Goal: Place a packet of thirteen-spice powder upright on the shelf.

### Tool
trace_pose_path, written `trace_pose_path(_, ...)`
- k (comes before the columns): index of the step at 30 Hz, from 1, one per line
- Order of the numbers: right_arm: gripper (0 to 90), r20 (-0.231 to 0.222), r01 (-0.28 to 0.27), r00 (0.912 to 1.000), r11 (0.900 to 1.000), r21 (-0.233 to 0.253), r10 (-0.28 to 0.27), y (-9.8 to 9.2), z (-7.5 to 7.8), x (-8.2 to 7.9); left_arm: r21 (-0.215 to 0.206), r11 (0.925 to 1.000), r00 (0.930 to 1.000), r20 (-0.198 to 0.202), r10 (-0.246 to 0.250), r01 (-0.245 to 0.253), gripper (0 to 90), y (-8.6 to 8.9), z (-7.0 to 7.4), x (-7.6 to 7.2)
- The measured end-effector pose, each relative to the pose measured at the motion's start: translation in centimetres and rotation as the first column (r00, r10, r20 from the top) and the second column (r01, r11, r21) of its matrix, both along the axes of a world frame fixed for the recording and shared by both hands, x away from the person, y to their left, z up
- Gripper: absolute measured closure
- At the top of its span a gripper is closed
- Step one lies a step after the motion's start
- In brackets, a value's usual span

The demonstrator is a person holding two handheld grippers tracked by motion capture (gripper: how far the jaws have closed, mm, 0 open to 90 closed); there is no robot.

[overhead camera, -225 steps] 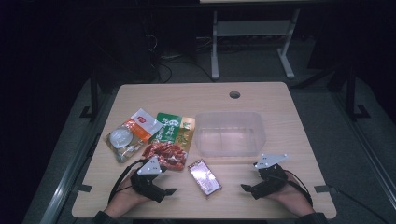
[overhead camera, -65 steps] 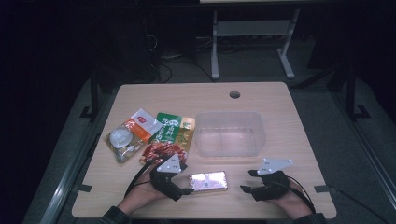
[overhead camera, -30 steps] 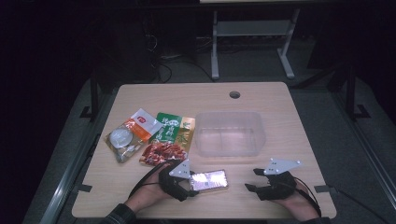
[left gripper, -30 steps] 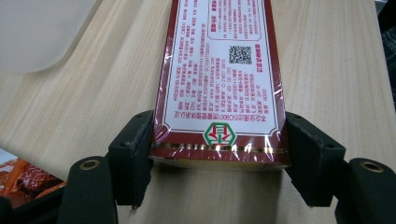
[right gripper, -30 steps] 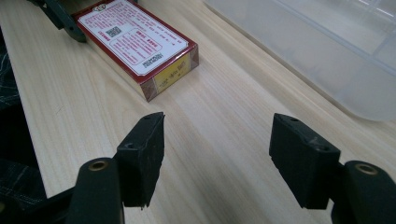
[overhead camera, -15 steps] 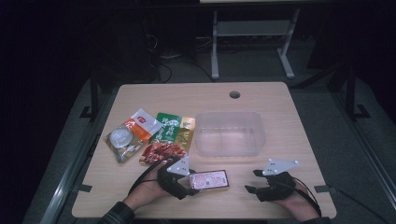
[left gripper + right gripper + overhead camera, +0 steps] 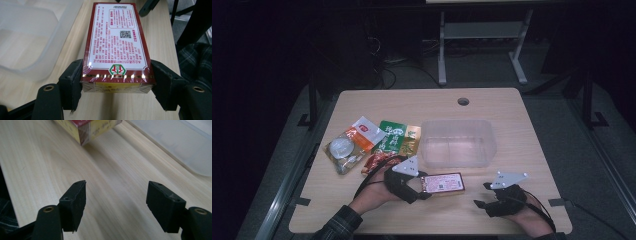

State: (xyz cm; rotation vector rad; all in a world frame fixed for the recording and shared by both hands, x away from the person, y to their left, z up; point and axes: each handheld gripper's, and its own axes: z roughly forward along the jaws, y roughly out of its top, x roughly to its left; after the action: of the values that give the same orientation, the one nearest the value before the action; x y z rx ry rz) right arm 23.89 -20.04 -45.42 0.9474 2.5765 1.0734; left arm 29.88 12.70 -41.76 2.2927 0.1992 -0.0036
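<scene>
A flat red-bordered box (image 7: 443, 183) (image 7: 116, 40) with white printed text and a yellow side lies near the table's front, and my left gripper (image 7: 421, 186) (image 7: 116, 82) is shut on its near end, one jaw against each long side. A corner of the box (image 7: 87, 127) reaches into the right gripper view at the top. My right gripper (image 7: 482, 199) (image 7: 116, 203) rests low at the front right, open, with bare wood between its jaws. A clear plastic bin (image 7: 458, 142) (image 7: 32, 37) (image 7: 180, 142) stands just beyond the box and holds nothing.
Several snack packets lie at the left: an orange-and-white one (image 7: 349, 145), a green one (image 7: 397, 136) and a red one (image 7: 379, 160). A cable hole (image 7: 463, 101) sits near the table's far edge. A white desk frame (image 7: 482, 35) stands on the floor beyond.
The left gripper, once resting at the front left, has closed on the box, which turned from slanted to lying crosswise. In the last second the box shifted slightly. The right gripper stayed put.
</scene>
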Motion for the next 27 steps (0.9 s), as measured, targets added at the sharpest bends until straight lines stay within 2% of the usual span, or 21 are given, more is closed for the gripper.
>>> trace_pose_path(10, 31.0, -0.006, -0.004, 1.0, 1.0, -0.017, 0.004, 0.2, -0.2, 0.1, -0.029, 0.9996, 0.9997, 0.022, 0.005, -0.004, 32.4, -1.0, 2.0, 1.8)
trace_pose_path(16, 29.8, -0.004, -0.009, 1.0, 0.999, -0.04, 0.009, 0.3, -0.4, 0.2, -0.039, 0.9992, 0.9995, 0.031, 0.004, -0.002, 32.4, -1.3, 3.4, 3.4)
trace_pose_path(22, 29.3, -0.001, -0.006, 1.0, 0.999, -0.04, 0.006, 0.3, -0.4, 0.1, -0.05, 0.9988, 0.9993, 0.038, 0.005, -0.003, 32.4, -1.8, 4.8, 5.1)
trace_pose_path(27, 29.1, 0.002, -0.01, 1.0, 0.999, -0.041, 0.01, 0.4, -0.4, 0.1, -0.039, 0.9992, 0.9985, 0.055, -0.002, 0.004, 32.4, -2.4, 6.0, 6.6)
